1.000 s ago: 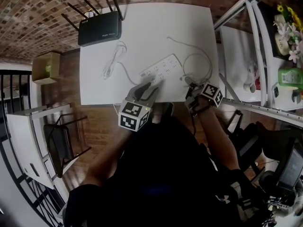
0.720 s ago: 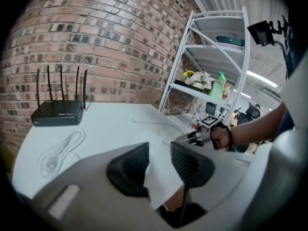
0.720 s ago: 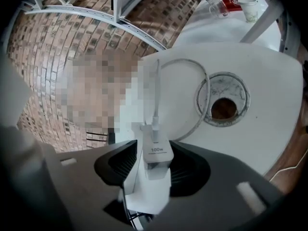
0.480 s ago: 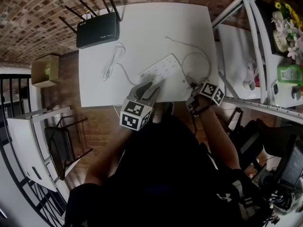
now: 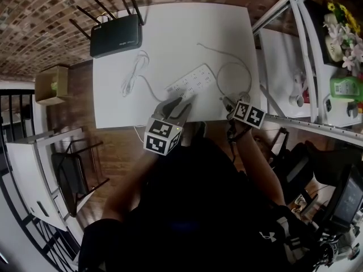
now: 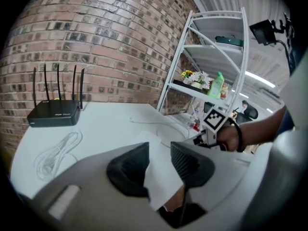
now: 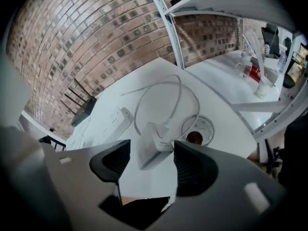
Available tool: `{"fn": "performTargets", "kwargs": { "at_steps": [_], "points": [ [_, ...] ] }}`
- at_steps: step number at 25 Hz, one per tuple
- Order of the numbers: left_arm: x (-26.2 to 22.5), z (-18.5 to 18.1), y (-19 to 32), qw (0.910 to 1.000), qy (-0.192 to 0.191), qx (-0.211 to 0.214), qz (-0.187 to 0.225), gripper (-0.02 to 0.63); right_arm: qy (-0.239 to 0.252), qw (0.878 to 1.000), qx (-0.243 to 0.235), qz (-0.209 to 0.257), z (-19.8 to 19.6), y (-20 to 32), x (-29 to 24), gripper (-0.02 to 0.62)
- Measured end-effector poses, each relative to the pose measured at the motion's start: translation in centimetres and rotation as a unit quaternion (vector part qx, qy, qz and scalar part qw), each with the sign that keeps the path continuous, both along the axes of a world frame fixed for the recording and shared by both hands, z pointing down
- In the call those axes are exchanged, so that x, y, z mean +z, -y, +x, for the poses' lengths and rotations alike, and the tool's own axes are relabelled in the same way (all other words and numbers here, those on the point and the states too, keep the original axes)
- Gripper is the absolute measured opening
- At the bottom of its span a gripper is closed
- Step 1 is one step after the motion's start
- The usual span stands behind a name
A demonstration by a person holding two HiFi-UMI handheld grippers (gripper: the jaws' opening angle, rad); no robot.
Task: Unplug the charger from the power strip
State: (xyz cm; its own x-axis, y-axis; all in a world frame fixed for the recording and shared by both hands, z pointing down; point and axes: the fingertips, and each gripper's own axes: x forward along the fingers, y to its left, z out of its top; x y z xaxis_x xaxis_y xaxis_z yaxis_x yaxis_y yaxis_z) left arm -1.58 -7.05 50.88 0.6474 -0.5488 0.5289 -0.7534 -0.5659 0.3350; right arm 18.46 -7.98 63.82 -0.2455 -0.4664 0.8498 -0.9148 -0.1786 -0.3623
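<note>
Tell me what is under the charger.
Only bare white table shows beneath the charger; its underside and prongs are hidden.

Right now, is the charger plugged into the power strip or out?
Out: the charger lies on the table, apart from the power strip.

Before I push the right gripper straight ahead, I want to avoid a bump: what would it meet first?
Most likely the white rectangular plastic charger, lying on the white table just ahead between the right gripper's open jaws. Depth is hard to judge, but nothing shows nearer.
</note>
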Motion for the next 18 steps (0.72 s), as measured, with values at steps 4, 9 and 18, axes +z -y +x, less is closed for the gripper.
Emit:
{"fn": "performTargets", "kwargs": {
  "at_steps": [4, 9, 18],
  "points": [
    [0.0, -0.2, 0.2, 1.0, -0.002, -0.004, 0.0, 0.141, -0.013, 1.0, 0.004, 0.0, 1.1, -0.4, -0.1, 0.296],
    [0.0, -0.2, 0.4, 0.9999, -0.008, -0.008, -0.002, 0.141, 0.002, 1.0, 0.002, 0.021, 0.2, -0.2, -1.9, 0.285],
    [-2.5, 0.2, 0.9, 0.9995, -0.023, -0.004, 0.019, 0.141, 0.047, 0.992, -0.054, 0.102, -5.0, 2.2, -8.7, 0.241]
  ]
}}
